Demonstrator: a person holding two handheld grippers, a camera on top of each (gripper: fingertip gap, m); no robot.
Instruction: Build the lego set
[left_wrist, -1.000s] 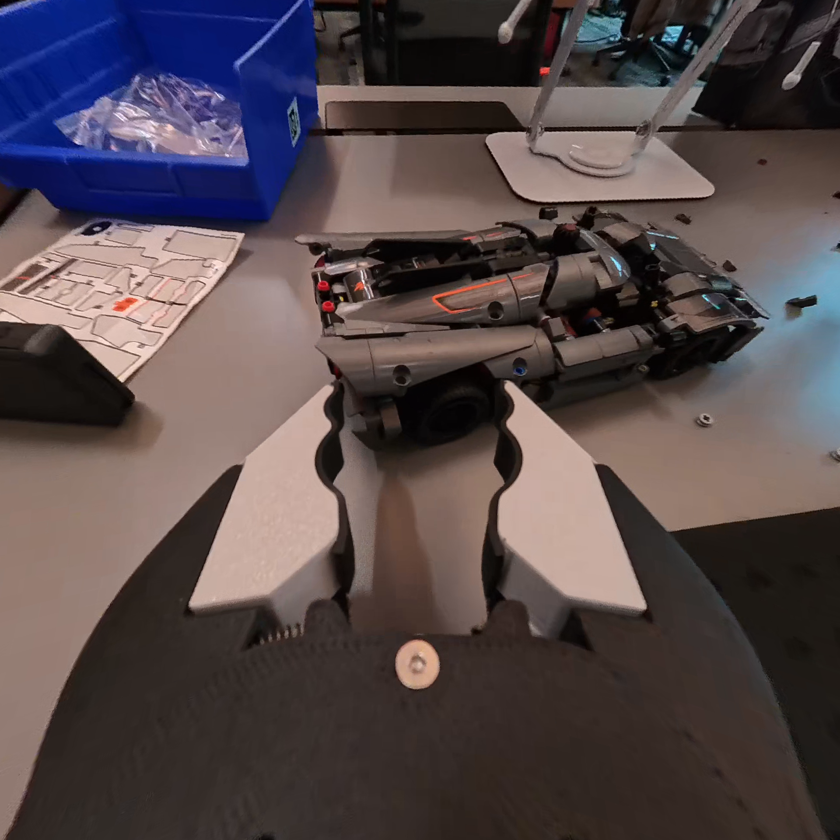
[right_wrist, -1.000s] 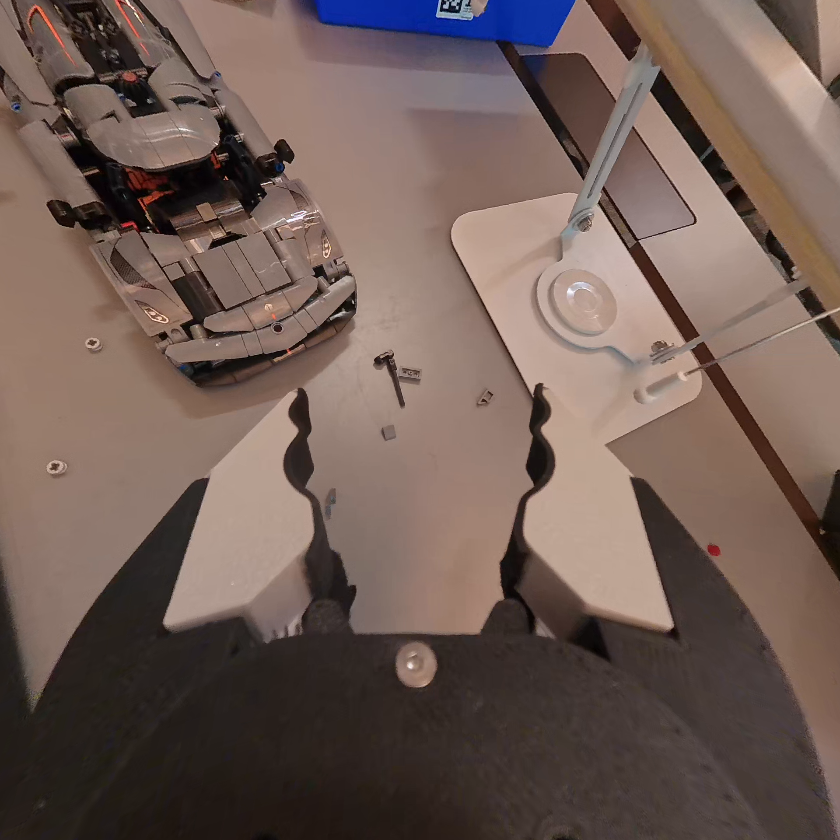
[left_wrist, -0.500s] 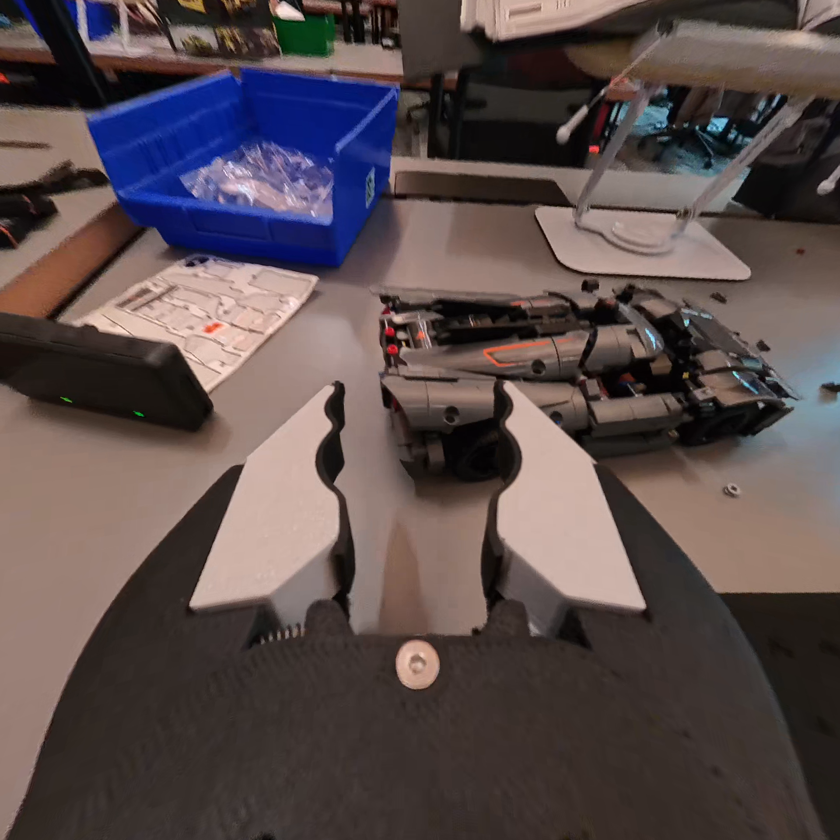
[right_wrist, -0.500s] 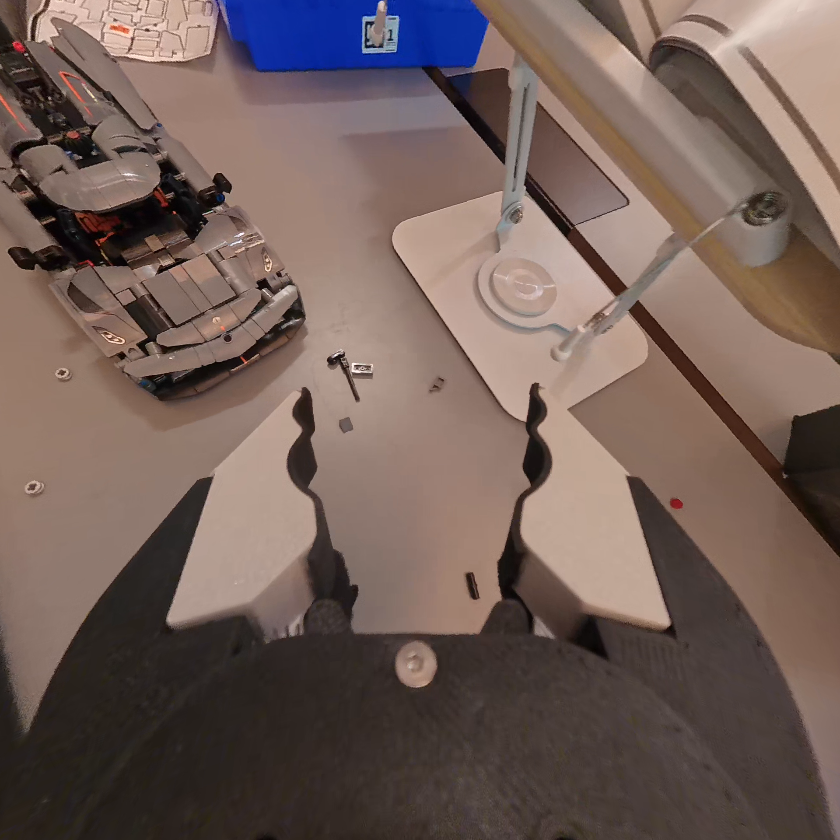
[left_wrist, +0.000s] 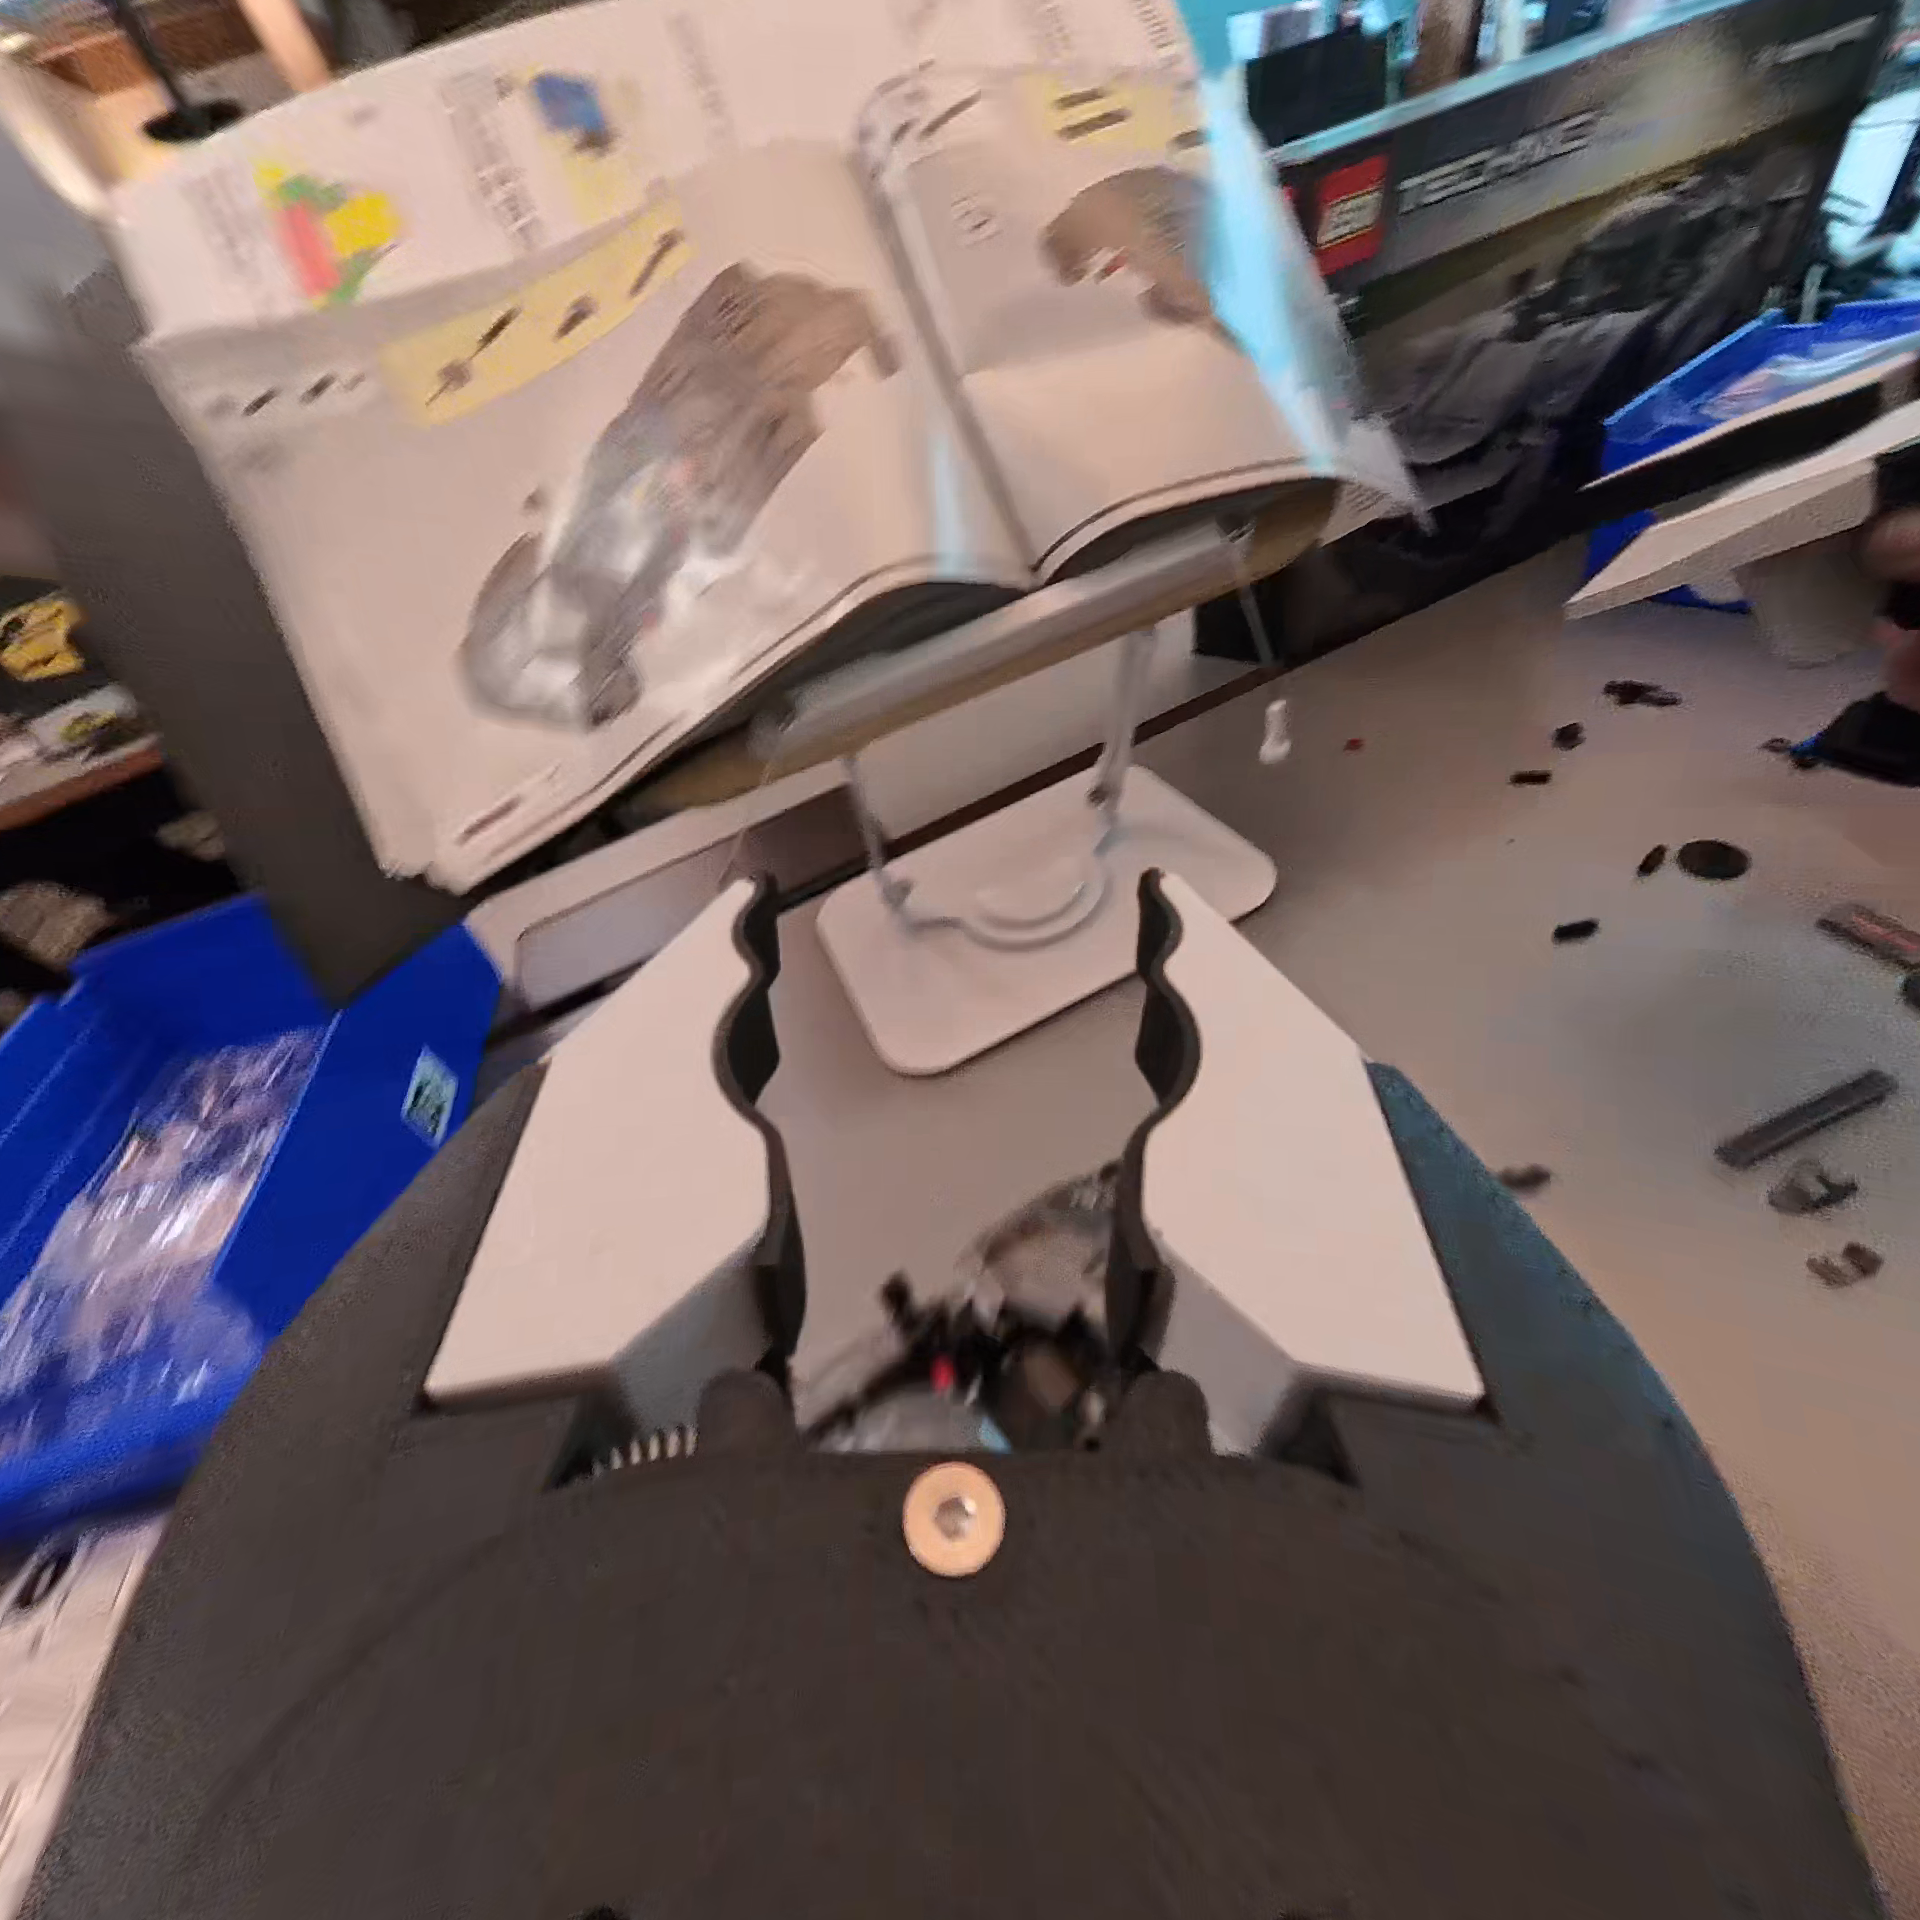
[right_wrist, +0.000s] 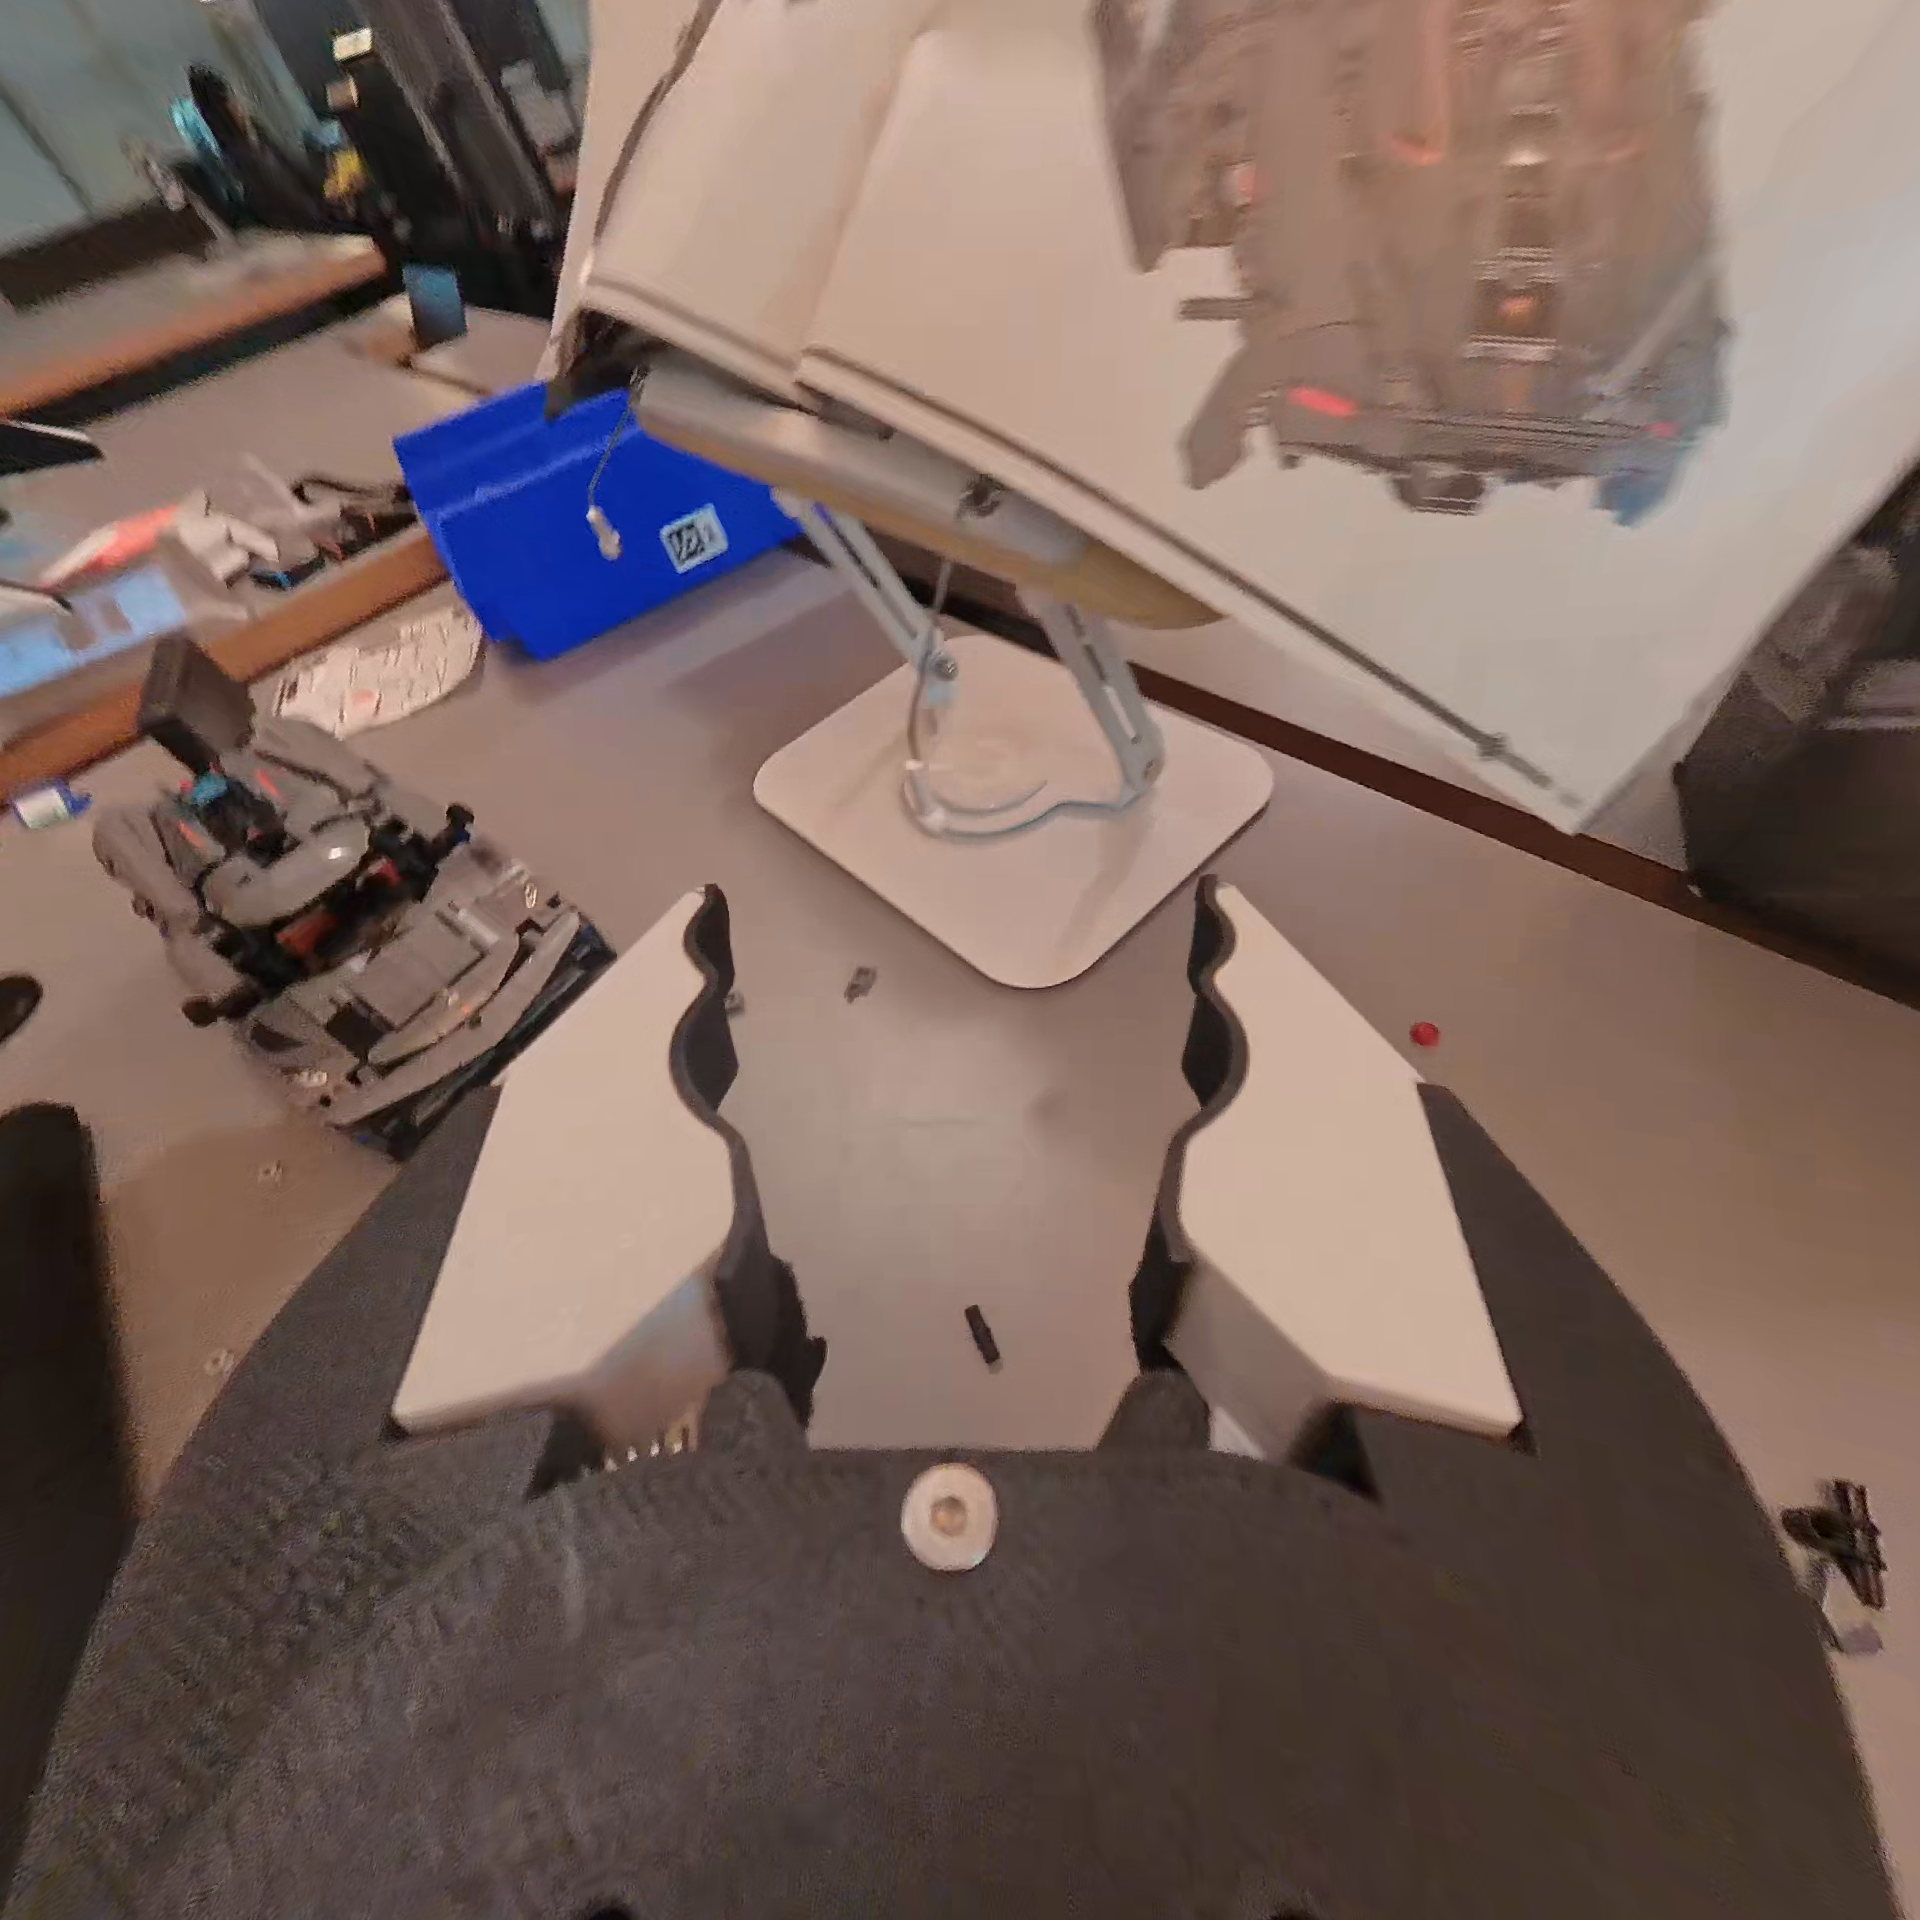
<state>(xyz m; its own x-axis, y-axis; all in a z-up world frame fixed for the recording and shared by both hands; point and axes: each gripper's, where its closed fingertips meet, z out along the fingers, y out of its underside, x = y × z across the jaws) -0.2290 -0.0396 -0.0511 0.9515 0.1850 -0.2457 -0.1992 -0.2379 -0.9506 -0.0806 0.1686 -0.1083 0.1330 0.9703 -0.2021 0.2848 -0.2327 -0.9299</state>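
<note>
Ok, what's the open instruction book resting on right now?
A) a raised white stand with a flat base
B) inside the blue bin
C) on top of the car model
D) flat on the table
A: the instruction book sits tilted on the white stand, above the table.

both grippers are raised off the table and tilted forward, the left gripper (left_wrist: 951, 925) and right gripper (right_wrist: 956, 935) each with jaws spread, gripping nothing.
</note>
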